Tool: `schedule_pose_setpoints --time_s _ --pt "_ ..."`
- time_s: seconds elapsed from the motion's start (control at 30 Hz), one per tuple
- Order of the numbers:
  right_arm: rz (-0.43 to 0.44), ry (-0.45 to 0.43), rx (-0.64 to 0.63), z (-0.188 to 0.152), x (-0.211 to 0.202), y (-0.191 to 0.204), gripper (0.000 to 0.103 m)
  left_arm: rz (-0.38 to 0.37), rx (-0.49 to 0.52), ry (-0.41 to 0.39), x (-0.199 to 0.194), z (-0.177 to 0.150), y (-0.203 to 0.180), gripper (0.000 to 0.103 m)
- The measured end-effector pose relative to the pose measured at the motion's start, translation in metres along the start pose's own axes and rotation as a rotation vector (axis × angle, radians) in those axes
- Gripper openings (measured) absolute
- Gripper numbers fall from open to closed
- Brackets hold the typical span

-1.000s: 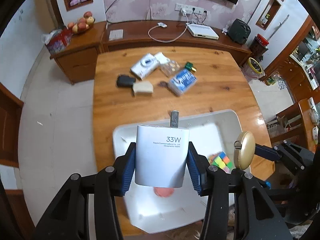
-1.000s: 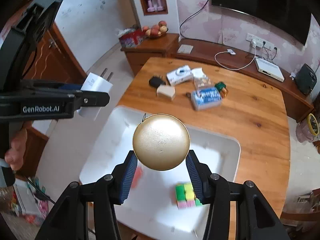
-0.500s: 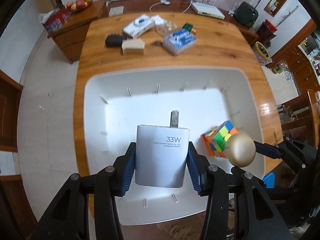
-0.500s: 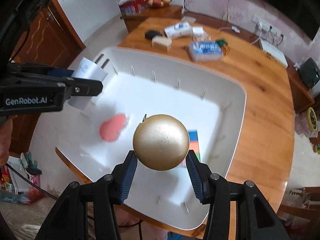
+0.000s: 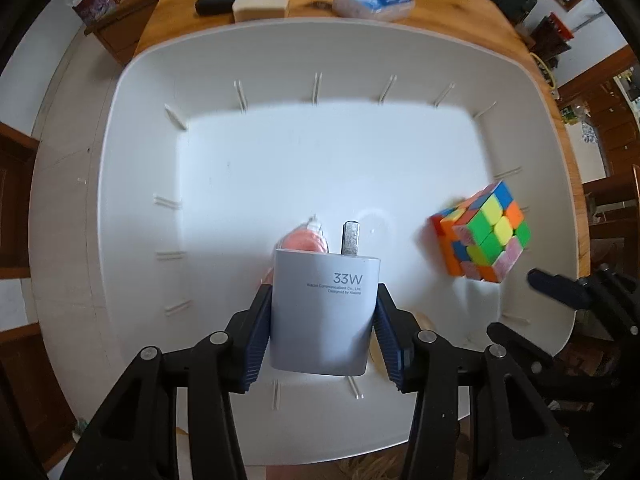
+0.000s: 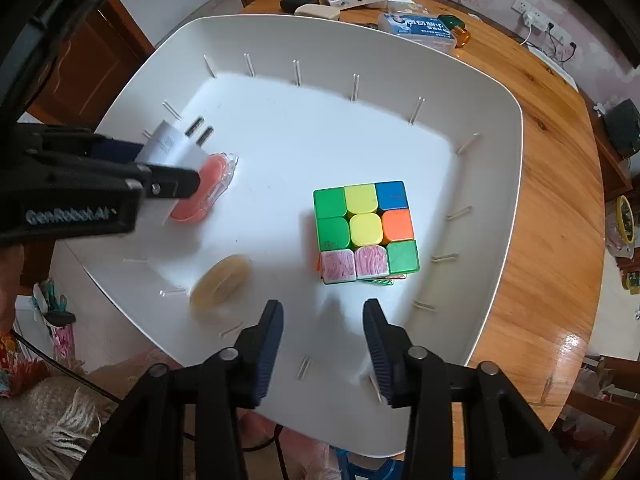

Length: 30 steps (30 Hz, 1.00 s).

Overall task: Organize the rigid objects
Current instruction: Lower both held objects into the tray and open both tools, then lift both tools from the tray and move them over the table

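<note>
Between the left claw's point(image 5: 323, 322) clenched jaws sits a charger point(image 5: 322, 312), while the right claw point(image 6: 323, 344) gapes released, a cube point(image 6: 364, 230) just ahead in the tray point(image 6: 496, 184).

— What are you counting inside the white tray point(image 6: 496, 92)?
— One Rubik's cube point(image 6: 366, 232), one gold disc point(image 6: 220, 280), one orange-pink case point(image 6: 202, 188).
— And what am I seeing held?
— One white 33W charger point(image 5: 322, 312). Behind the tray, one blue-labelled box point(image 6: 420, 30) is sitting.
</note>
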State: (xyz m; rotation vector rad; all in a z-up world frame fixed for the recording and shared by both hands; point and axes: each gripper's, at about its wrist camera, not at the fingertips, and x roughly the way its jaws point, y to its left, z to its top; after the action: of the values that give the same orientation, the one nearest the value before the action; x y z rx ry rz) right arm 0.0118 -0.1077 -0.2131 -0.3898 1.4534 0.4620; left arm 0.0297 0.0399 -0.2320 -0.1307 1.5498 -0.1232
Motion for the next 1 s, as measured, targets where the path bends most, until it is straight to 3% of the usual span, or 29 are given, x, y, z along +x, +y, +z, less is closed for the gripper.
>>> schedule_pose_setpoints --time_s 0.07,0.1,0.23,1.0 --pt "-0.003 -0.008 0.004 0.000 -0.001 0.000 0.057 -0.034 -0.010 0.044 0.003 -0.001 0.001 0.061" --pt "-0.004 -0.012 0.004 0.000 -0.002 0.001 0.058 -0.052 -0.014 0.044 0.002 -0.003 0.002 0.067" --pt "-0.008 -0.017 0.007 0.000 -0.005 0.000 0.058 -0.035 0.002 0.005 -0.009 -0.004 -0.001 0.070" --pt "-0.005 -0.077 0.001 0.001 -0.019 -0.002 0.060 -0.005 -0.034 -0.018 -0.029 0.000 -0.002 0.071"
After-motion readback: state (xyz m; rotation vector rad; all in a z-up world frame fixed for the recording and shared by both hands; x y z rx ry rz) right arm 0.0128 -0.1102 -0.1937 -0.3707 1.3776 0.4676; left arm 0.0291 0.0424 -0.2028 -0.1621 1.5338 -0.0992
